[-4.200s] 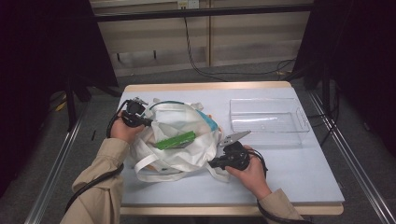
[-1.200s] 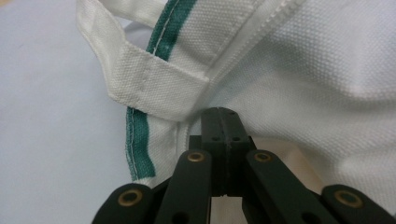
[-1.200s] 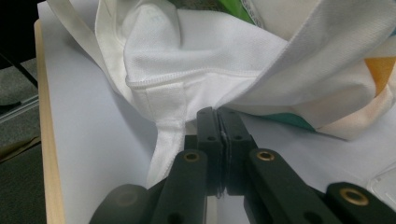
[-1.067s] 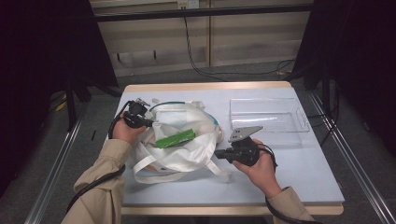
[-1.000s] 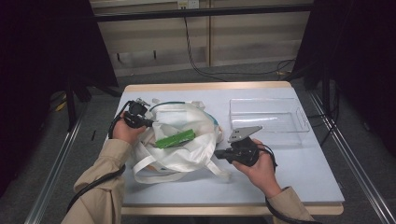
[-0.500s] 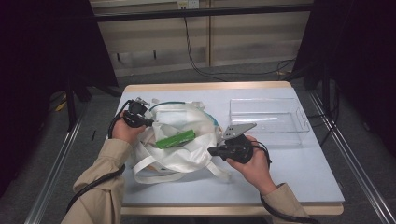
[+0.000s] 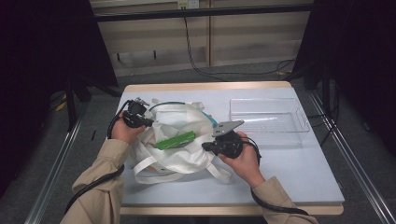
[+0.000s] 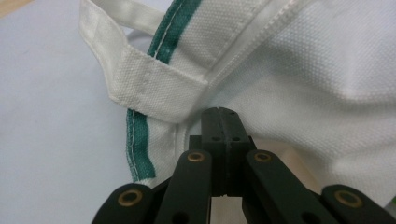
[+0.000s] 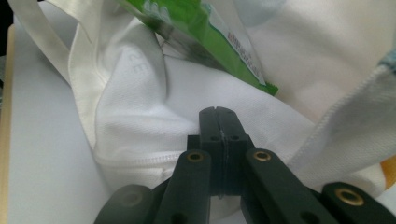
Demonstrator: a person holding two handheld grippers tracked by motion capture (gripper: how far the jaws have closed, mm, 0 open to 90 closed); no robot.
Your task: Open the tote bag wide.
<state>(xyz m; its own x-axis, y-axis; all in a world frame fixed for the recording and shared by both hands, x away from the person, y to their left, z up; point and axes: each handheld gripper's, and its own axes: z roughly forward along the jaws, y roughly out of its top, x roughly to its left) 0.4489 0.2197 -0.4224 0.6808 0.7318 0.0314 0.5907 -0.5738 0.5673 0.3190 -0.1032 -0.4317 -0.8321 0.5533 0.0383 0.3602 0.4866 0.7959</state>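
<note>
High view is showing a white bag (image 7: 180,140) lying on the left half of the counter (image 7: 289,172), with a green packet (image 7: 176,140) resting in its opening. Left gripper (image 7: 136,116) is sitting at the bag's far left edge, and the left gripper view is showing its fingers (image 8: 222,126) pressed fully together against the white cloth beside a green-striped hem (image 8: 137,149) and a folded strap (image 8: 149,81); whether they are pinching any cloth is hard to tell, since the tips are meeting with nothing clearly between them. Right gripper (image 7: 223,140) is sitting at the bag's right edge, its hand (image 7: 243,156) resting on the counter. Right gripper view is showing its fingers (image 9: 219,123) closed tight too, tips touching the bag's cloth just below the packet's near end (image 9: 210,32). A clear tray (image 7: 268,119) is standing on the far right of the counter, well apart from the bag. Loose white straps (image 7: 163,175) are trailing from the bag toward the near edge.
</note>
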